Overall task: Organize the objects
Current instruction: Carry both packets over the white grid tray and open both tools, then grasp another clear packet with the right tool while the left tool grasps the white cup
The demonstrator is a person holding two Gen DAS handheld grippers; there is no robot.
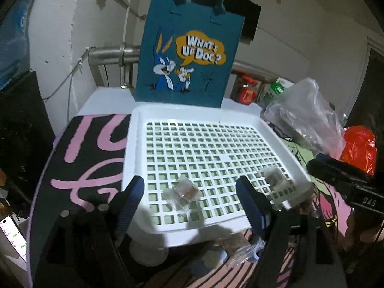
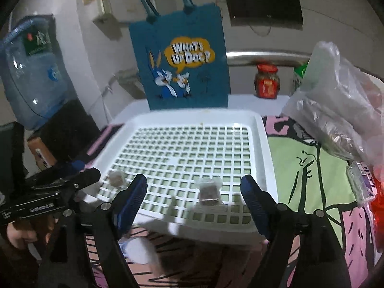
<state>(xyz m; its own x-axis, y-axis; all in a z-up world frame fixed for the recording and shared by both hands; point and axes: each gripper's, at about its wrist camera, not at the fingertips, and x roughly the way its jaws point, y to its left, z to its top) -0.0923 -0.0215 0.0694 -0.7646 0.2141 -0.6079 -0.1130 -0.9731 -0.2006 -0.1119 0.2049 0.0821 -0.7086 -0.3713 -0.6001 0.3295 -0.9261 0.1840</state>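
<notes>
— Behind the white tray [image 1: 134, 148], what's in the left view?
— Blue bag [image 1: 187, 55]. Left gripper [image 1: 189, 201] gapes over a packet [image 1: 183, 192] near the tray's front edge.
— Right view?
— Right gripper [image 2: 194, 199] spread, empty; second packet [image 2: 210, 192] lies beneath, dropped for sorting, I'd judge.

My white tray [image 1: 134, 144] looks like smooth, slightly glossy plastic with a grid floor. The two small packets [image 1: 182, 190] in it are clear, crinkled film. Under the tray lies a matt printed cloth [image 1: 91, 148]. At the table's far edge the blue tote bag [image 1: 187, 55] looks like matt felt, and a brushed metal pipe [image 1: 112, 54] shines behind it.
</notes>
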